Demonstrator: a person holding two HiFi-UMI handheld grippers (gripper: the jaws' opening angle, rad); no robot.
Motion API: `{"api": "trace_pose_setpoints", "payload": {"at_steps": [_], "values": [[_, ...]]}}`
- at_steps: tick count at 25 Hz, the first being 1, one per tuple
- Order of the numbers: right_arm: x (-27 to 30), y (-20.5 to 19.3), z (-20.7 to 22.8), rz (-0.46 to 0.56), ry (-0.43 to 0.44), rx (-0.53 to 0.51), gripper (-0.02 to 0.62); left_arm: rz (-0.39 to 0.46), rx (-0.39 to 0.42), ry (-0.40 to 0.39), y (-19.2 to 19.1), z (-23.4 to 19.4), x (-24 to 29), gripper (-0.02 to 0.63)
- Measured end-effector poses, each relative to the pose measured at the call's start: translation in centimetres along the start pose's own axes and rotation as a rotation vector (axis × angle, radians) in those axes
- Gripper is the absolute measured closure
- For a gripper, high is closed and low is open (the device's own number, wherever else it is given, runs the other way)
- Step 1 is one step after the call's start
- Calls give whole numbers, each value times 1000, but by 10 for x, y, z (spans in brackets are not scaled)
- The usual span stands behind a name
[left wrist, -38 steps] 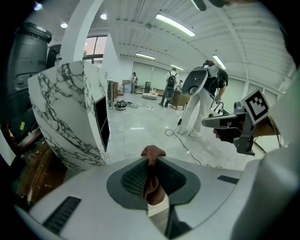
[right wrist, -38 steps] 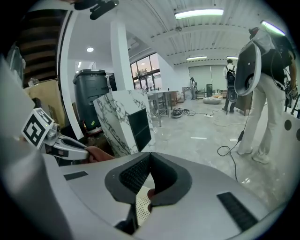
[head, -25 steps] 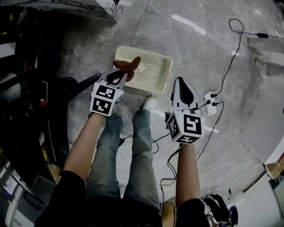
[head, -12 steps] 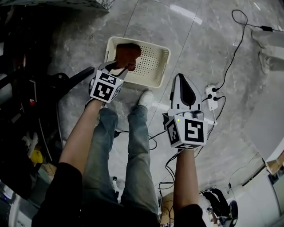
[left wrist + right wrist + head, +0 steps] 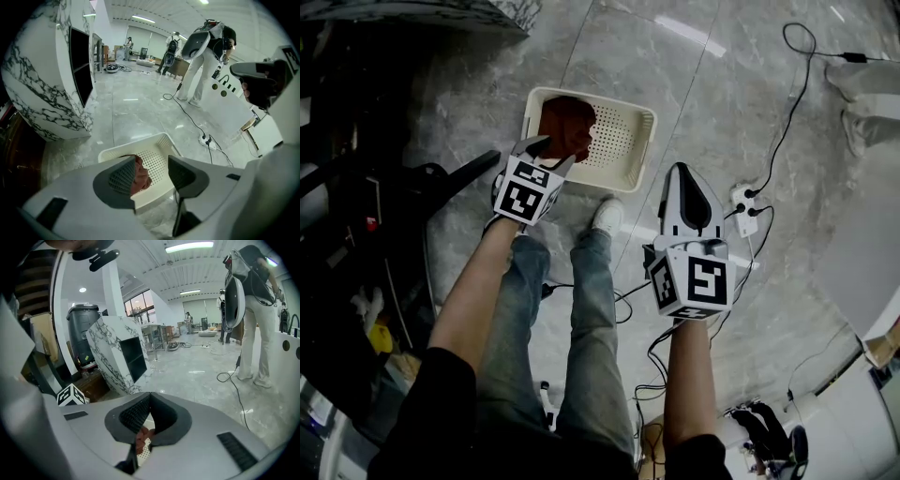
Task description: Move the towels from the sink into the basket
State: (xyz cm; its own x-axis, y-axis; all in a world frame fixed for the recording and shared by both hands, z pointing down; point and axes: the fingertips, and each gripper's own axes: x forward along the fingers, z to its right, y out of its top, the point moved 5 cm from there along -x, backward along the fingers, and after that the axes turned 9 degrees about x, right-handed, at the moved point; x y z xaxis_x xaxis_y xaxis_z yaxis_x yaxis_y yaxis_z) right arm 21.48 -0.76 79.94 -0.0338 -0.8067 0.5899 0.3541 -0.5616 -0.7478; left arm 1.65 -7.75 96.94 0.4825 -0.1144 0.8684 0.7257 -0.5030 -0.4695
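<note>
A cream perforated basket stands on the marble floor in front of the person's feet. A reddish-brown towel lies crumpled in its left half. My left gripper hangs just above the basket's near left corner. Its jaws have just been opening and now stand apart, with the towel below them and free of the pads. My right gripper is held to the right of the basket, shut with nothing in it. No sink is in view.
A white power strip with black cables lies on the floor to the right. The person's shoe is at the basket's near edge. A marble-patterned cabinet and dark equipment stand to the left. Other people stand behind.
The left gripper came down over the basket with the towel, and its jaws opened. The towel now lies in the basket. The right gripper has stayed put.
</note>
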Motion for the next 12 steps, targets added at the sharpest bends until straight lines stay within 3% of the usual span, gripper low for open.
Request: {"api": "trace_pose_setpoints", "payload": {"at_steps": [5, 9, 12], "values": [[-12, 20, -12, 17, 13, 1, 580, 37, -6, 21, 15, 6, -26, 425], [-24, 35, -22, 42, -1, 32, 580, 68, -14, 49, 26, 15, -52, 541], [-35, 44, -29, 49, 6, 41, 580, 89, -19, 72, 32, 22, -70, 566]]}}
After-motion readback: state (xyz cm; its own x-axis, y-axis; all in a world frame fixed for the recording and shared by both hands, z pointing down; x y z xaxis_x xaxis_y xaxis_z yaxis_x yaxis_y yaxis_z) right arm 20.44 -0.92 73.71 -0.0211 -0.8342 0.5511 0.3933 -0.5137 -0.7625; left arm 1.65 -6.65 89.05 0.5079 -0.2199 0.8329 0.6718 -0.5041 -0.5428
